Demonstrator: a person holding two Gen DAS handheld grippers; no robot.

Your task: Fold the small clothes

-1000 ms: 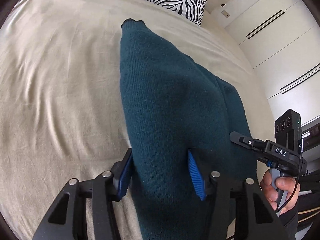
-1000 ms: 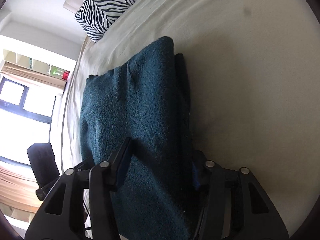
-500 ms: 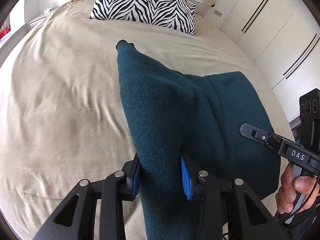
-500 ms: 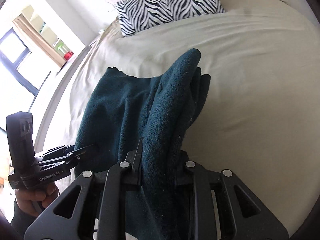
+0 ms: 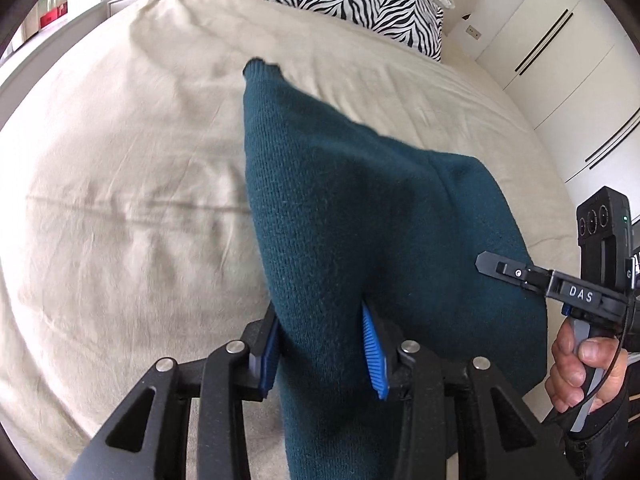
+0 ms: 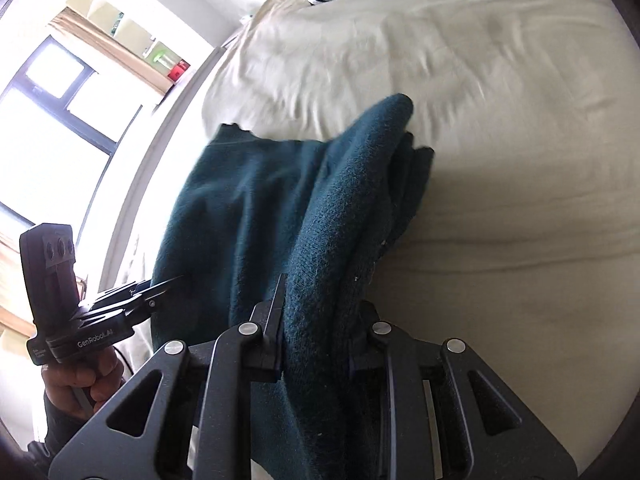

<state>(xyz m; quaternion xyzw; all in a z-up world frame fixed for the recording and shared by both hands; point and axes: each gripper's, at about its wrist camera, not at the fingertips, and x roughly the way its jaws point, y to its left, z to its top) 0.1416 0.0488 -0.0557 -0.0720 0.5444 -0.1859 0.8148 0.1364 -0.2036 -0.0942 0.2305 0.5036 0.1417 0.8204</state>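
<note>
A dark teal knitted garment [image 5: 352,216] lies partly folded on the beige bed, its near edge lifted. My left gripper [image 5: 322,344] is shut on its left near corner, blue pads pressed into the knit. My right gripper [image 6: 316,332] is shut on the right near edge, where the garment [image 6: 320,208] bunches in several layers. The right gripper also shows in the left wrist view [image 5: 516,272] at the right, and the left gripper in the right wrist view [image 6: 160,288] at the left. The far edge still rests on the sheet.
A beige bed sheet [image 5: 132,184] spreads all around the garment. A zebra-print pillow [image 5: 360,4] lies at the head of the bed. White wardrobe doors [image 5: 572,60] stand to the right. A window and shelf [image 6: 80,92] are beyond the left bed edge.
Both grippers closed on the garment's near edge and lifted it off the bed. The cloth now hangs in a raised ridge between them, pulled up and slightly forward.
</note>
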